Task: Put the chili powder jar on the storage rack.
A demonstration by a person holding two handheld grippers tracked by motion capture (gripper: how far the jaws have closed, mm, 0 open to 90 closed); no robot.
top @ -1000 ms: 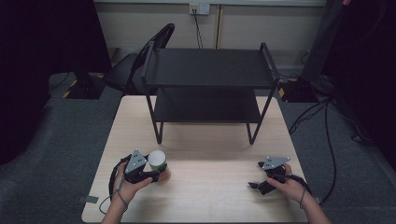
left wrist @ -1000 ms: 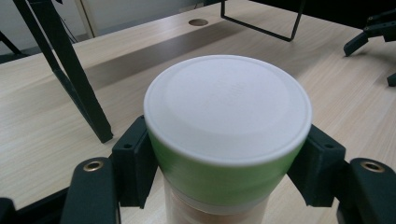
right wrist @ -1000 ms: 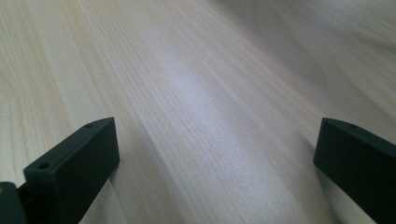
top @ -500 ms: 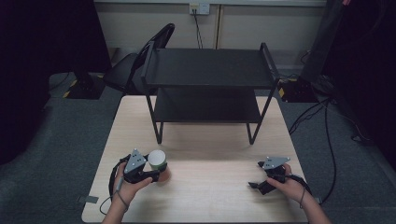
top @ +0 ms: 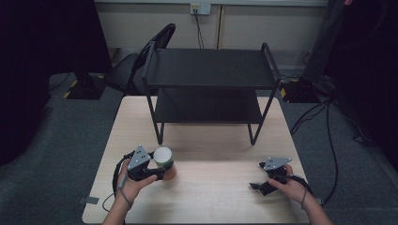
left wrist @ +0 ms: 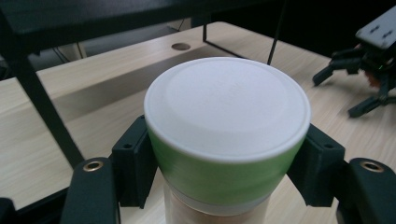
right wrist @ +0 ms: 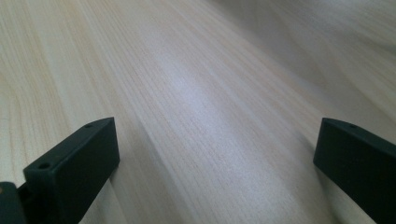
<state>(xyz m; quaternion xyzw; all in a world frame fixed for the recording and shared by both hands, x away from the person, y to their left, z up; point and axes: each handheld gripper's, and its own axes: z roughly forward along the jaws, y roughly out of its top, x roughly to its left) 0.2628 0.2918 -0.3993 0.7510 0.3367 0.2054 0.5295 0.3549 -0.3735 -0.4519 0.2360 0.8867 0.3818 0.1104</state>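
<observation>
I am keeping a white-lidded green round container (top: 163,158) standing on the pale wooden tabletop (top: 211,187) at its near left, between the jaws of my left hand-held gripper (top: 159,174). My right hand-held gripper (top: 256,186) is sitting well apart at the near right. A black two-tier metal shelf rack (top: 211,70) is standing behind both, with a black chair (top: 136,65) sitting behind its left end.

There is one cup (top: 164,161) with one white lid (left wrist: 227,106), two grippers, one black shelf rack (top: 211,70), and one chair (top: 136,65) behind the rack.
</observation>
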